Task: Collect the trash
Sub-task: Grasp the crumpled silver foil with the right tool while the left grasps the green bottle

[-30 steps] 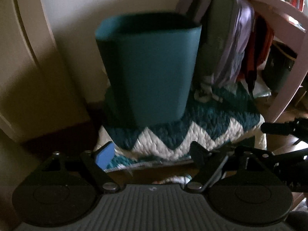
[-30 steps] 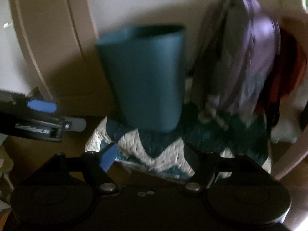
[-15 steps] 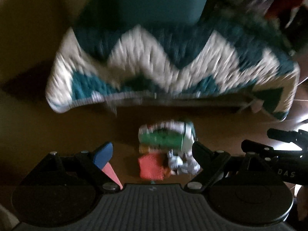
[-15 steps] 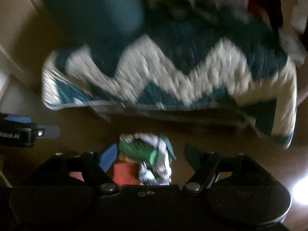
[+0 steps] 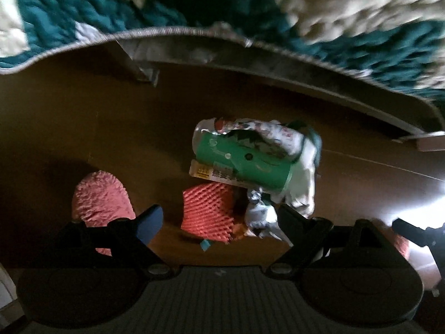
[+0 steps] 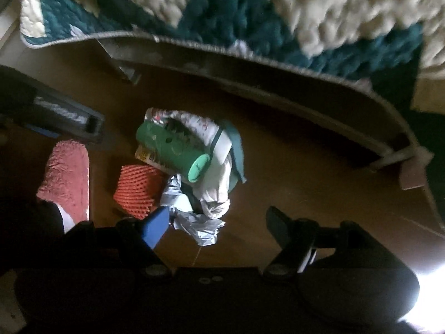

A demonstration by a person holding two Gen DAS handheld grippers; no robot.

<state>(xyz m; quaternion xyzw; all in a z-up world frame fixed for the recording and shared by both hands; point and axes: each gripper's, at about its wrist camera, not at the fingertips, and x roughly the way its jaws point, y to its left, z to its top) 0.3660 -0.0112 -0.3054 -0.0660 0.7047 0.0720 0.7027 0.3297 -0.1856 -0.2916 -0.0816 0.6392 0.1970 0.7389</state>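
A small pile of trash lies on the brown floor: a green can (image 5: 244, 161) on its side, a white printed wrapper (image 5: 281, 136), a red foam net (image 5: 207, 211) and a crumpled grey plastic scrap (image 5: 260, 217). My left gripper (image 5: 219, 221) hangs open just above the pile, the foam net showing between its fingers. My right gripper (image 6: 218, 222) is open too, over the grey plastic scrap (image 6: 192, 214), with the green can (image 6: 169, 147) and red foam net (image 6: 136, 186) to its left. Neither gripper holds anything.
A teal and white quilt (image 5: 83, 14) hangs over a low wooden frame (image 5: 306, 78) just beyond the pile. A pink fuzzy slipper (image 5: 100, 203) on a person's foot stands left of the trash. Bare floor (image 6: 306, 183) lies right of the pile.
Both grippers have dropped toward the floor and tipped to point down. The teal bin has left the views, and the trash pile now looms large between the fingers.
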